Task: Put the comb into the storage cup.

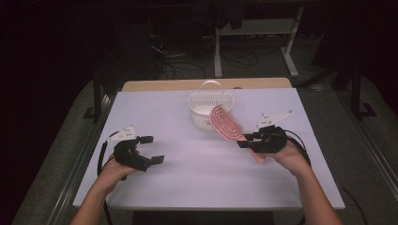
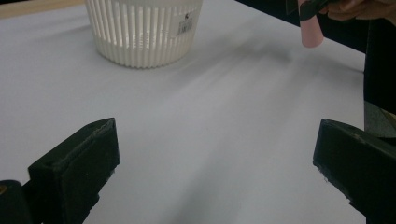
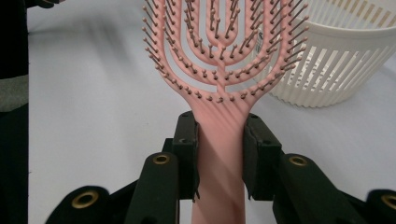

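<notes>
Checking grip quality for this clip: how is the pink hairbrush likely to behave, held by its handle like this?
The pink hairbrush probably stays stiff: its head juts straight from the right gripper. Its open, slotted head suggests it is light. The smooth handle could slip or pivot between the pads.

A dim lab: white worktable (image 1: 187,187), floor cables (image 1: 187,65), bare desk frame (image 1: 256,33) behind.

Both forearms are coming in from the bottom edge, hands wrapped around the gripper bodies. The left gripper (image 1: 149,150) is sitting low at the left with its jaws spread wide and nothing between them. The right gripper (image 1: 248,139) is pointing left and a bit up, jaws pinching in tight on something narrow, cable looping behind the wrist.
</notes>
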`<control>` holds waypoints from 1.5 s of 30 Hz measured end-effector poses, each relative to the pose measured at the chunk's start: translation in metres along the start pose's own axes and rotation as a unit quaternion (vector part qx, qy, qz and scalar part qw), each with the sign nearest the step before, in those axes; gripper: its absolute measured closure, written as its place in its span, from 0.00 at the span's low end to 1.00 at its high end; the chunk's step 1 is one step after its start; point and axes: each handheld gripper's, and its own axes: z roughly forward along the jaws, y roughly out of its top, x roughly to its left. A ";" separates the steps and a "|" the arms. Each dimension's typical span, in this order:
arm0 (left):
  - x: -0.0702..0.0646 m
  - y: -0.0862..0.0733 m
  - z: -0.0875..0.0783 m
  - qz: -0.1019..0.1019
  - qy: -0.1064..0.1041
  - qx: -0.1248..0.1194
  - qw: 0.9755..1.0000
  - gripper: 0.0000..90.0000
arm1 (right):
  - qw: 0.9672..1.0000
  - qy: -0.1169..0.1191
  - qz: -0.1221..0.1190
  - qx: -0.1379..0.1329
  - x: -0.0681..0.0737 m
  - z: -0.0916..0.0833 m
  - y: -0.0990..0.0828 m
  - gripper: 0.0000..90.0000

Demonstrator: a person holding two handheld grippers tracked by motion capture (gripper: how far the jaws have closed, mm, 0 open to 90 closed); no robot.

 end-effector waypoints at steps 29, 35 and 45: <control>-0.006 0.045 0.034 0.023 -0.032 -0.015 0.999 0.01 | 1.000 -0.005 -0.004 -0.027 0.006 0.022 0.023 0.76; -0.009 0.055 0.046 0.025 -0.041 -0.023 0.999 0.00 | 0.999 -0.011 -0.002 -0.035 0.007 0.025 0.024 0.76; -0.012 0.062 0.058 0.030 -0.051 -0.031 0.998 0.00 | 0.998 -0.025 0.007 -0.055 0.010 0.033 0.024 0.76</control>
